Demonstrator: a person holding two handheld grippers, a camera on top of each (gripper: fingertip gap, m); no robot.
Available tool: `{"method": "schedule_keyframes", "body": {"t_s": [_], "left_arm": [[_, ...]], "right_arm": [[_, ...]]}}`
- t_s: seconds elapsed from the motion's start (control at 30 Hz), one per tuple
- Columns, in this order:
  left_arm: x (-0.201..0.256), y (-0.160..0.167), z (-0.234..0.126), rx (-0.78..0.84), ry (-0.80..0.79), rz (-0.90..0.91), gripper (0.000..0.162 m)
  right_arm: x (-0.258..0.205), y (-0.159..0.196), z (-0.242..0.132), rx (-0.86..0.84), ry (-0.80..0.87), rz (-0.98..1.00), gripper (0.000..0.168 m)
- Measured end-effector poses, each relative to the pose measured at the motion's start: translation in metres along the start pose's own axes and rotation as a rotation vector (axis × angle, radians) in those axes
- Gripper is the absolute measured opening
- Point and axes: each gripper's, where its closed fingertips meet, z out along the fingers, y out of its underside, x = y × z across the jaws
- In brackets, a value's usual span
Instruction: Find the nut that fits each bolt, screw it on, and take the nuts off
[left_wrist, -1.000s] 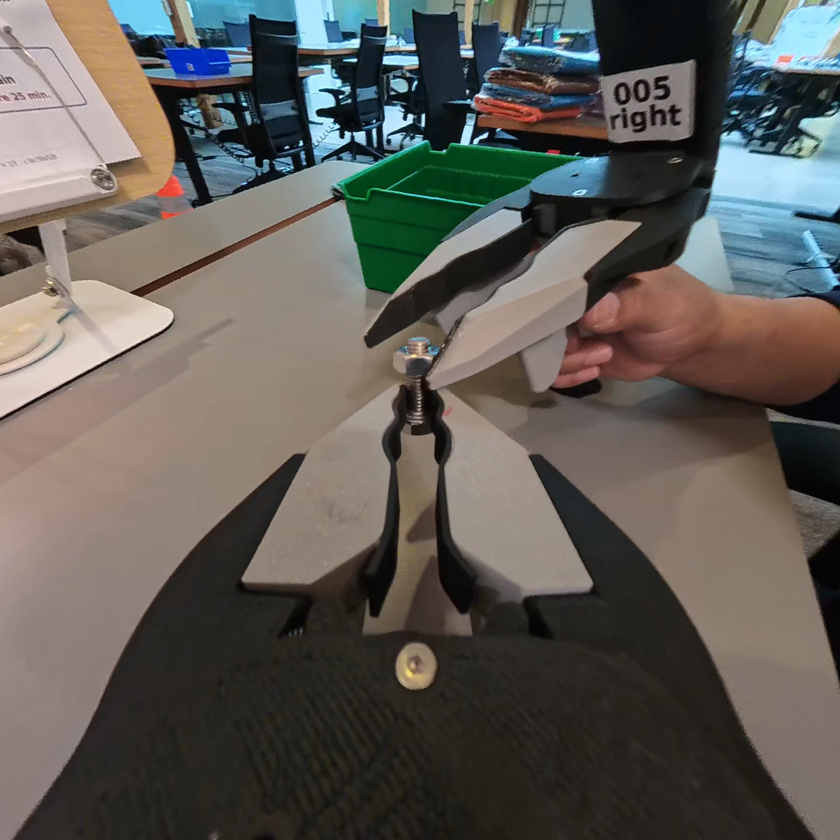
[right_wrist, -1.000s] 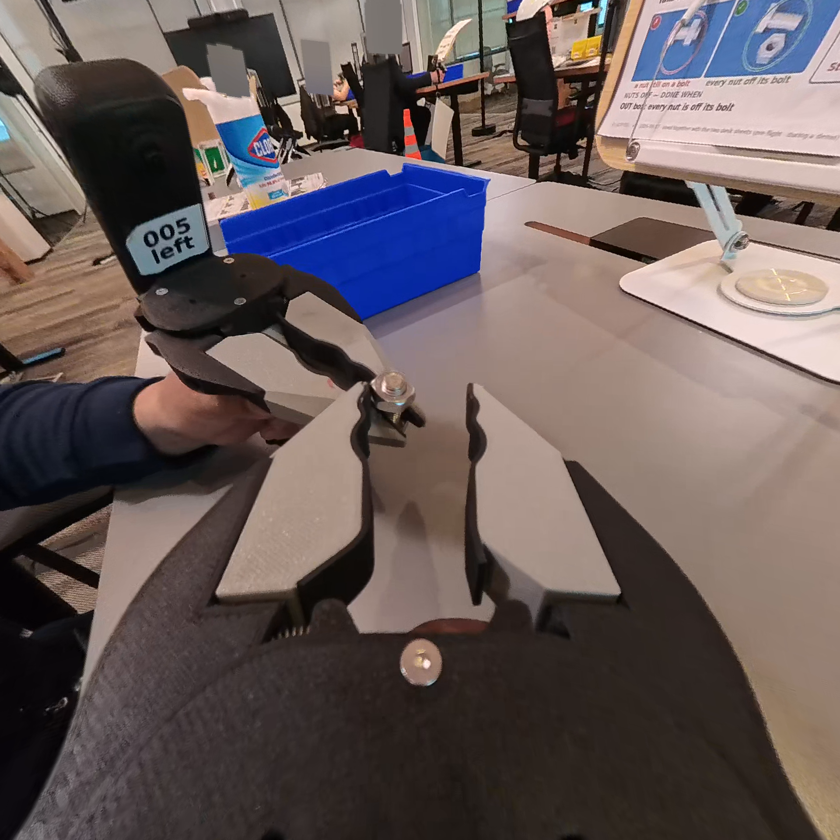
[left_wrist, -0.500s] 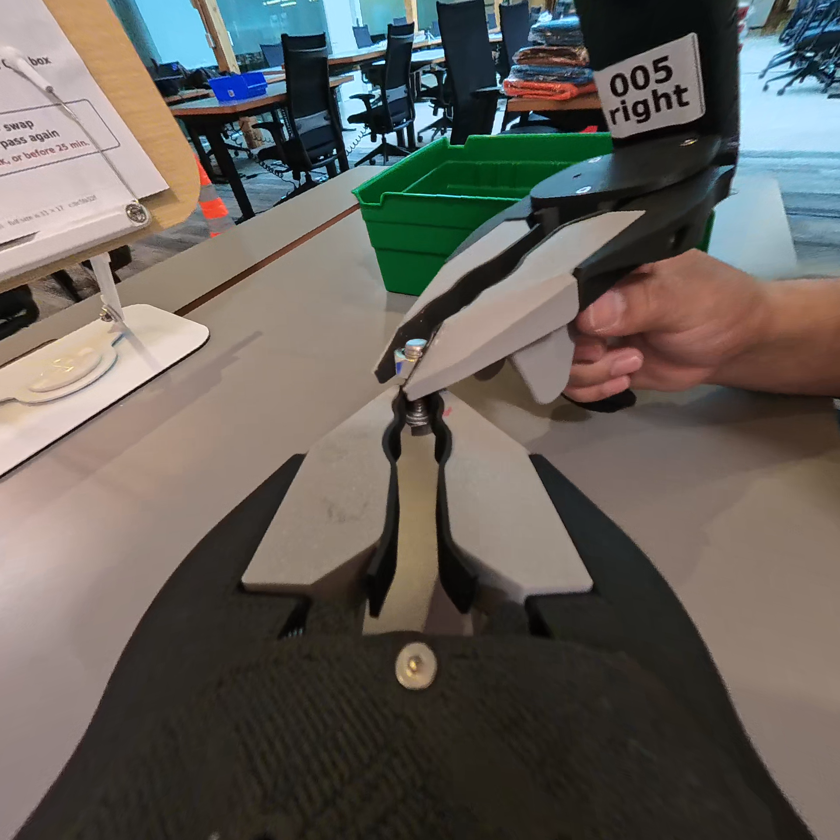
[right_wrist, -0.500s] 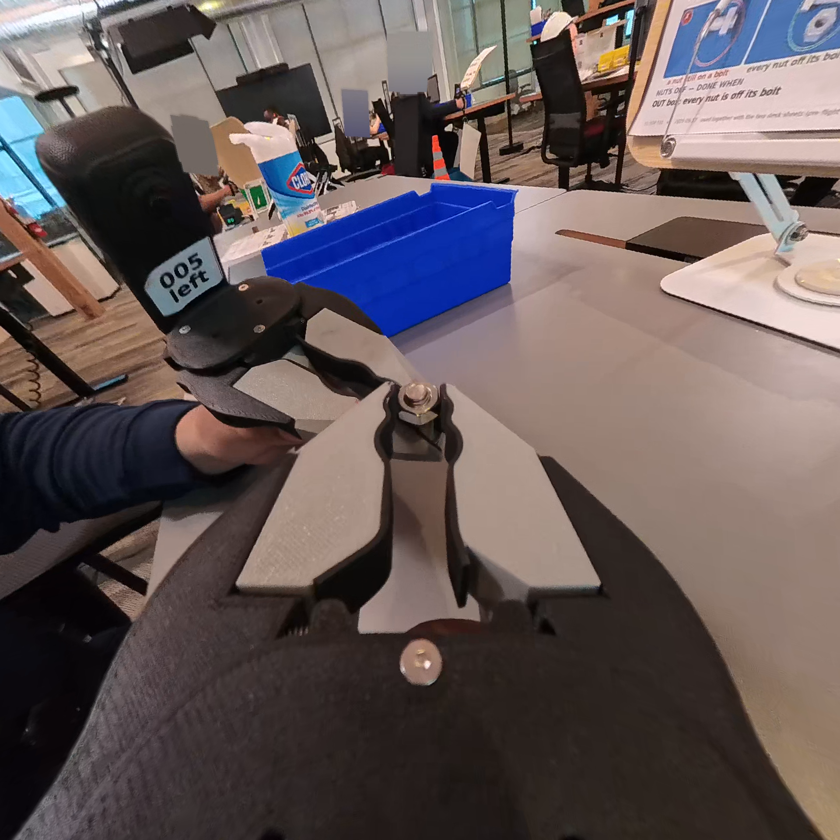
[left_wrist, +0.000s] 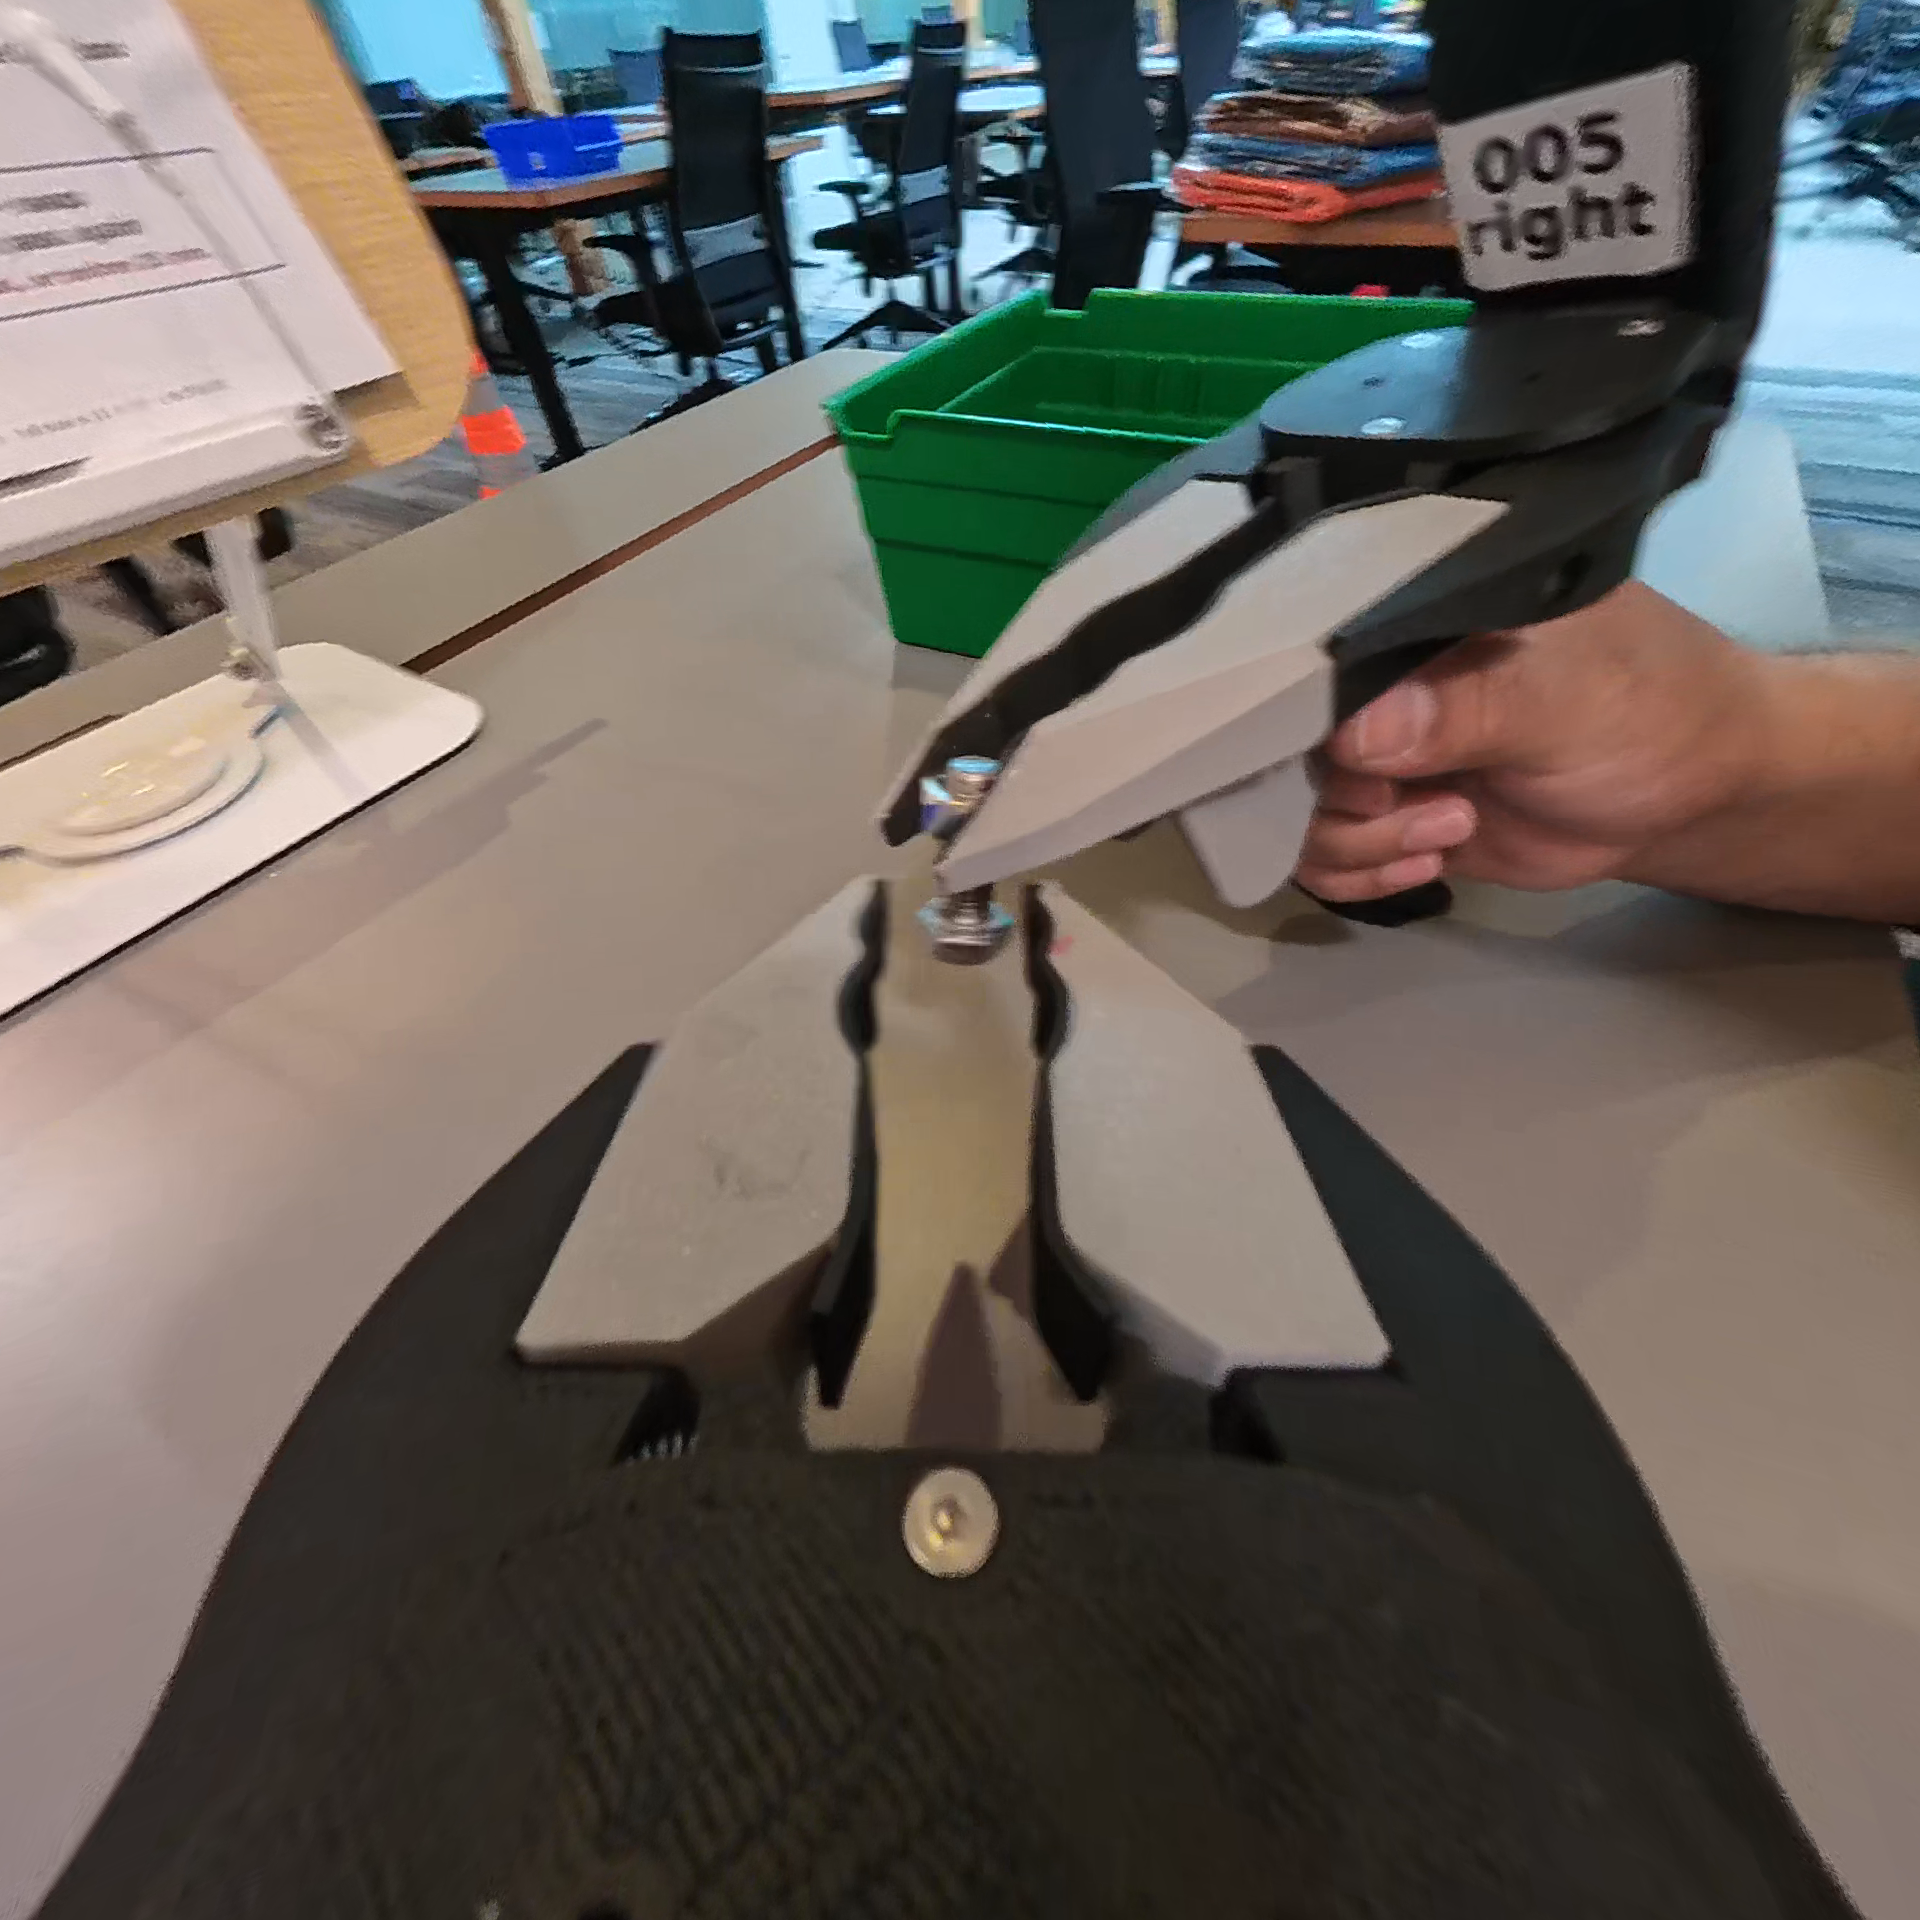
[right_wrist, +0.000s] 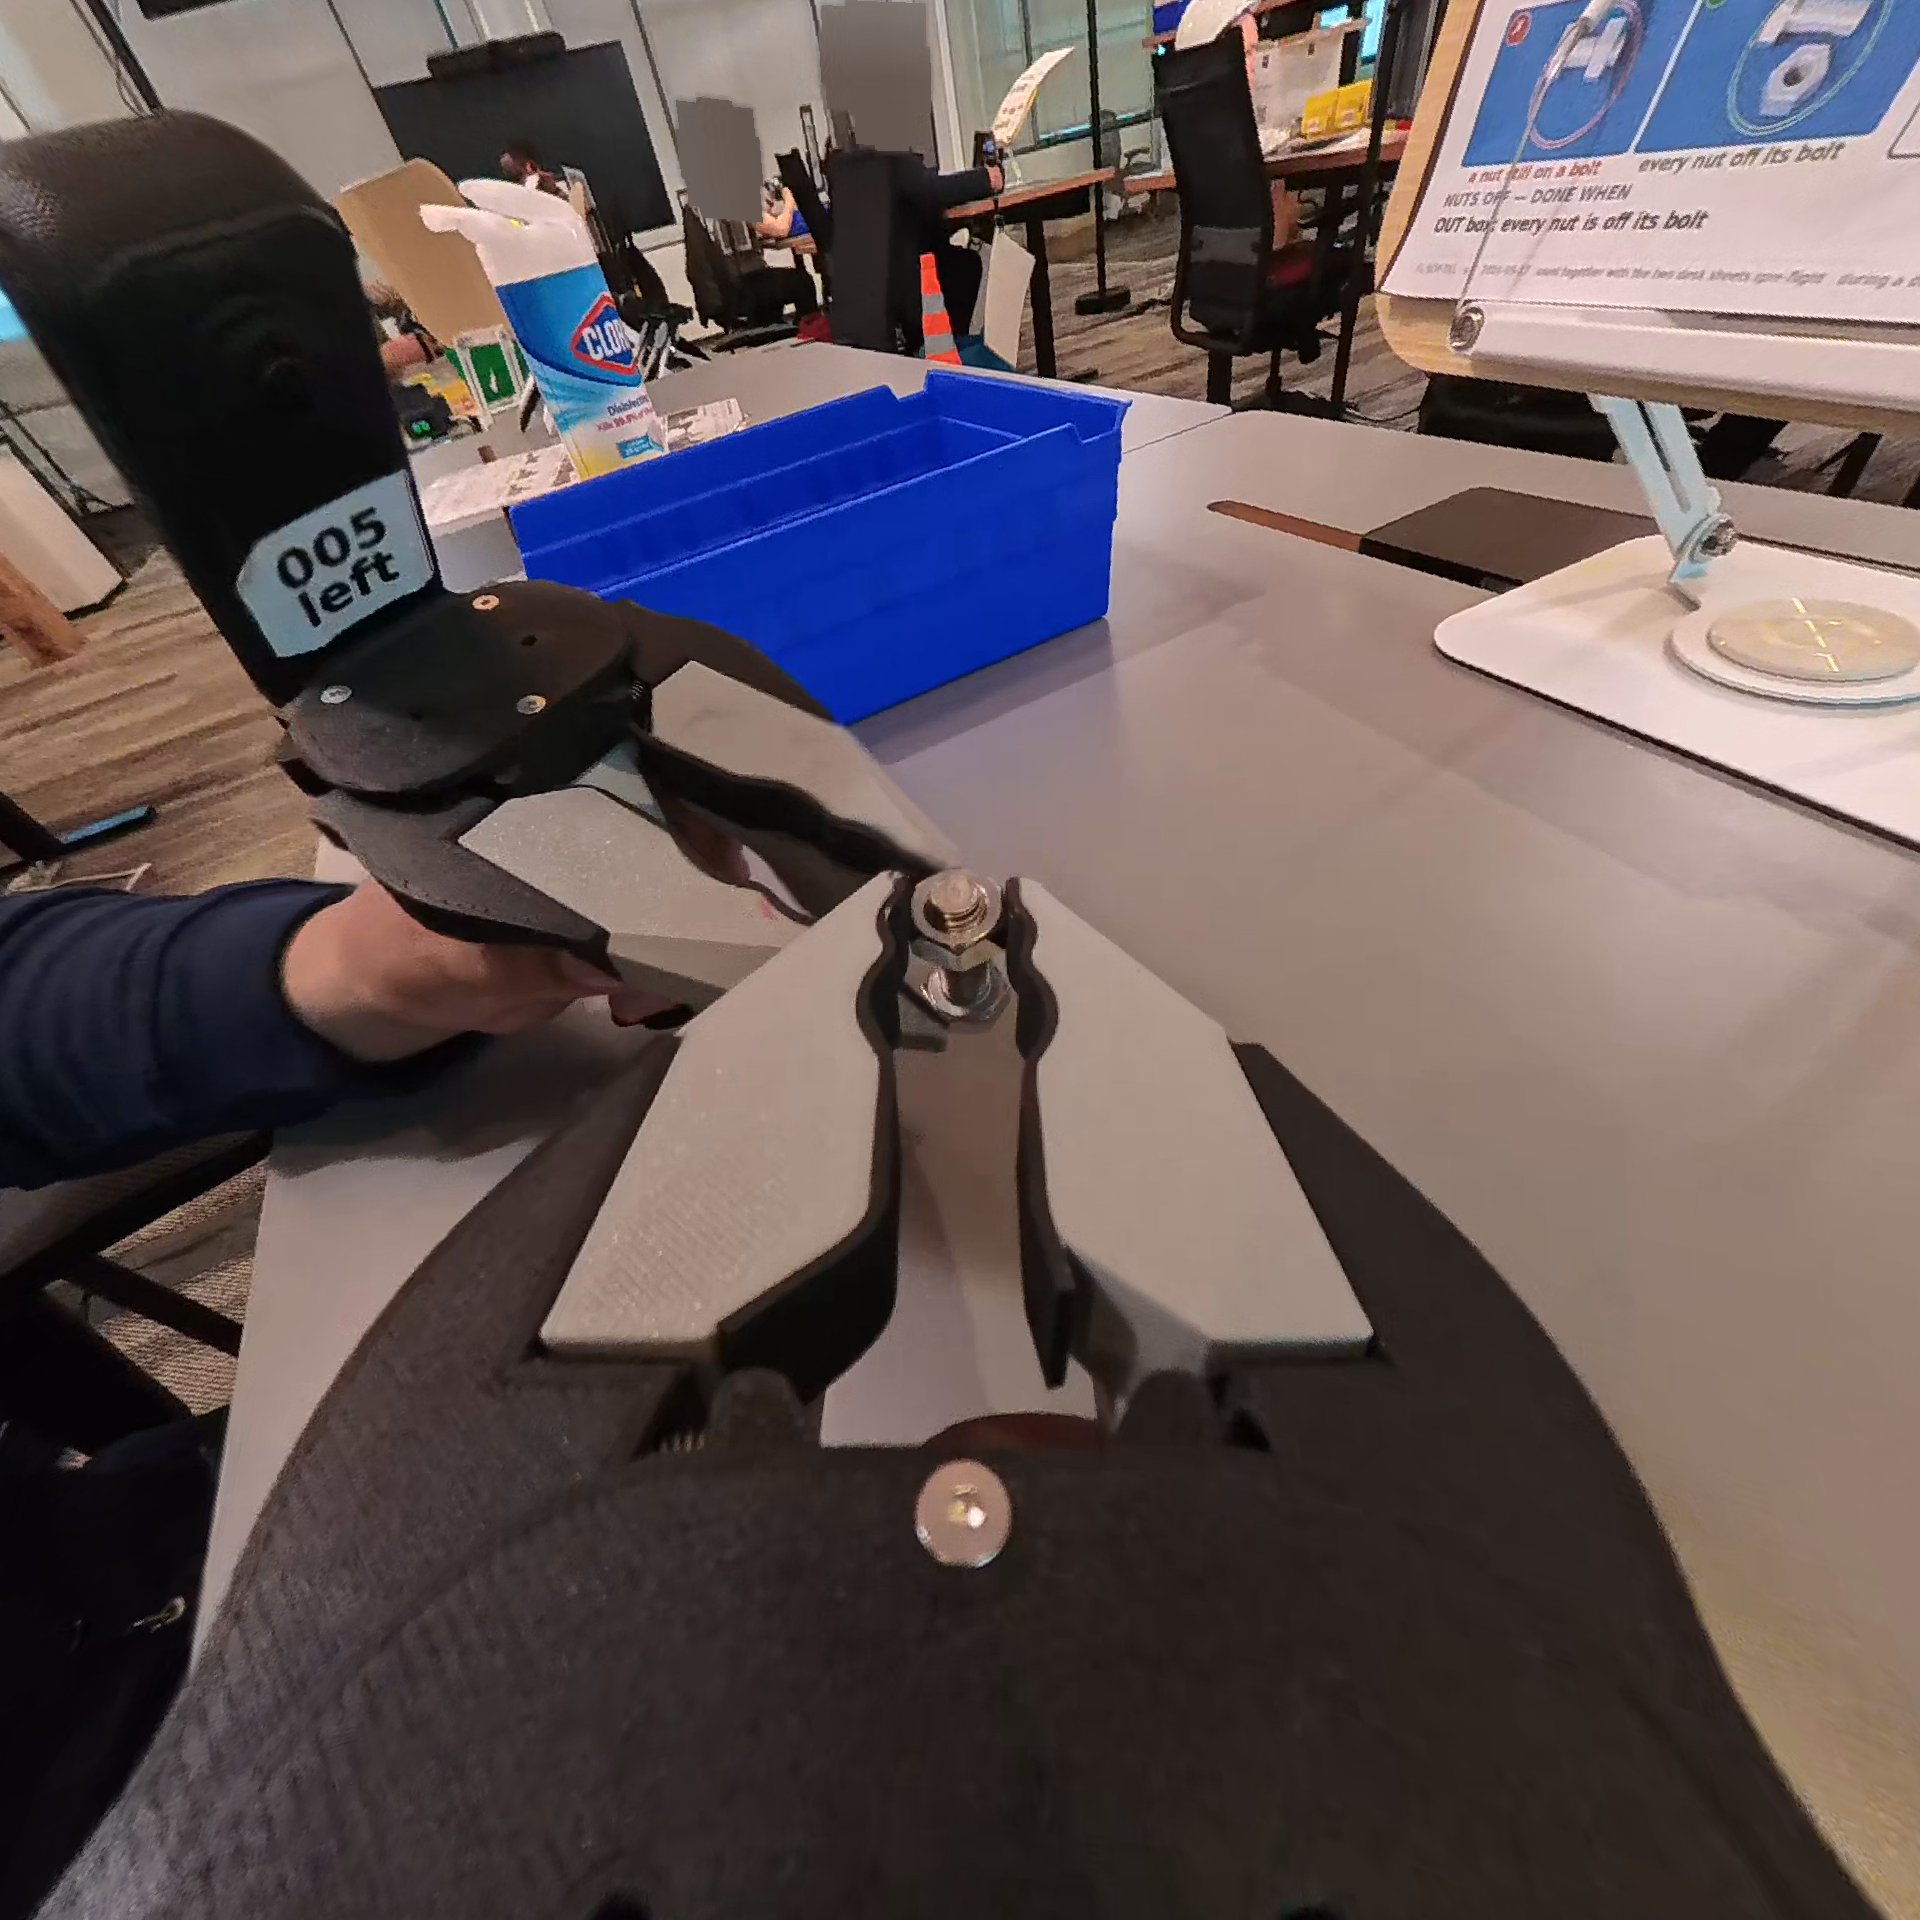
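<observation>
A silver bolt (left_wrist: 961, 925) hangs with its head down from a silver nut (left_wrist: 951, 795) threaded on its shaft. My right gripper (left_wrist: 925, 831) comes in from the right and is shut on the nut. My left gripper (left_wrist: 951, 894) is open, its fingers standing to either side of the bolt head without touching it. In the right wrist view my right gripper (right_wrist: 951, 894) clamps the nut (right_wrist: 951, 920), with the bolt head (right_wrist: 961, 992) below it. My left gripper (right_wrist: 831, 904) sits just to the left, jaws apart.
A green bin (left_wrist: 1039, 488) stands behind the bolt in the left wrist view, and a blue bin (right_wrist: 831, 540) in the right wrist view. A sign stand on a white base (right_wrist: 1662, 665) is at the right. A wipes canister (right_wrist: 582, 343) stands behind the blue bin. The grippers are tip to tip, or close to it.
My right gripper shut on the nut half a second ago. My left gripper, shut on the bolt until then, has now opened and let it go.
</observation>
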Motion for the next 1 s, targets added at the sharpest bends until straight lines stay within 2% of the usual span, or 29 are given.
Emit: {"method": "schedule_keyframes", "body": {"t_s": [0.03, 0.17, 0.3, 0.37, 0.47, 0.57, 0.7, 1.0], "left_arm": [[-0.008, 0.0, -0.001, -0.003, -0.046, -0.018, 0.047], [-0.011, 0.004, -0.001, -0.012, -0.036, -0.056, 0.047], [-0.006, 0.019, 0.008, -0.078, 0.004, -0.078, 0.055], [0.001, 0.021, 0.011, -0.083, 0.03, -0.066, 0.049], [0.008, 0.018, 0.012, -0.072, 0.034, 0.008, 0.014], [0.011, 0.018, 0.012, -0.08, 0.019, 0.068, 0.002], [0.011, 0.02, 0.015, -0.092, 0.029, 0.019, 0.025], [0.01, 0.023, 0.016, -0.099, 0.023, 0.033, 0.027]], "right_arm": [[-0.001, 0.0, 0.0, 0.004, -0.008, 0.007, 0.015], [-0.001, 0.001, 0.001, 0.004, -0.008, 0.014, 0.015], [-0.005, -0.005, -0.001, 0.035, -0.027, 0.022, 0.015], [-0.005, -0.007, -0.002, 0.046, -0.022, 0.018, 0.015], [-0.006, -0.008, -0.003, 0.056, -0.016, 0.014, 0.015], [-0.01, -0.009, -0.003, 0.065, -0.039, 0.032, 0.015], [-0.013, -0.007, -0.001, 0.055, -0.044, 0.026, 0.015], [-0.012, -0.01, -0.003, 0.072, -0.053, 0.046, 0.015]]}}
